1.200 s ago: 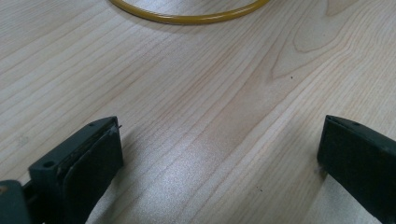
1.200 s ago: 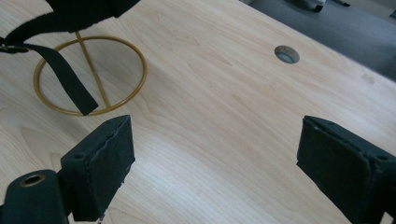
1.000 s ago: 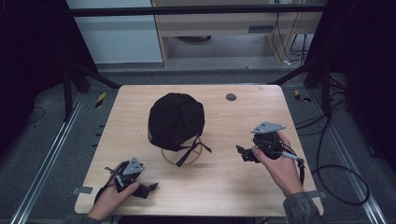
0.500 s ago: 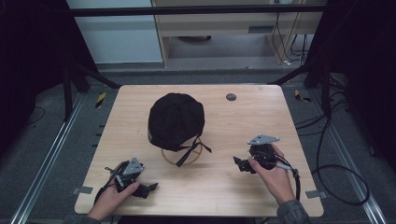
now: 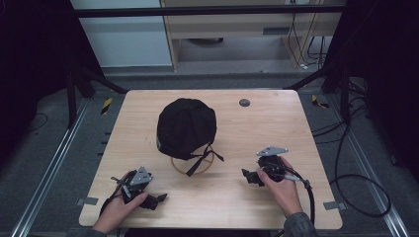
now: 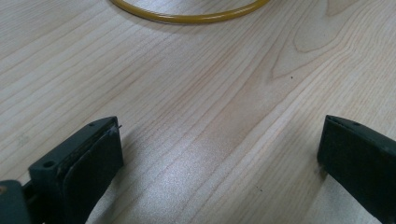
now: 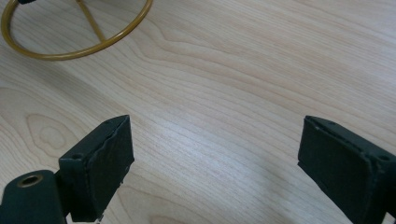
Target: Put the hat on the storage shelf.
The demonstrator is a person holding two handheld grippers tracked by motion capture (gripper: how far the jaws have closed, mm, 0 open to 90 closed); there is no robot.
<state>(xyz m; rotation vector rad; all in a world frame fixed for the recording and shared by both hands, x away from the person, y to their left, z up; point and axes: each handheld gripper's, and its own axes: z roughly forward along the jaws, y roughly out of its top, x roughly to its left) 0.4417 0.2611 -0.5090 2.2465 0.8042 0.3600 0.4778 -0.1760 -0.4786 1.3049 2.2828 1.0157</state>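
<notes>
A black cap (image 5: 186, 127) rests on a stand with a yellow ring base (image 5: 191, 164) in the middle of the wooden table (image 5: 296, 128); black straps hang from it over the ring. My left gripper (image 5: 157, 200) lies low at the near left, open, with bare wood between its jaws and the ring base (image 6: 187, 17) ahead. My right gripper (image 5: 249, 177) sits at the near right, open over bare wood, with the ring base (image 7: 74, 39) and a spoke ahead at the upper left.
A small dark round disc (image 5: 244, 102) lies near the table's far edge. Cables (image 5: 346, 187) trail off the right side. A metal frame and floor rails surround the table; a cabinet stands beyond it.
My right gripper has come toward the near edge and slightly left, lower on the table. The left gripper and the cap have stayed put.
</notes>
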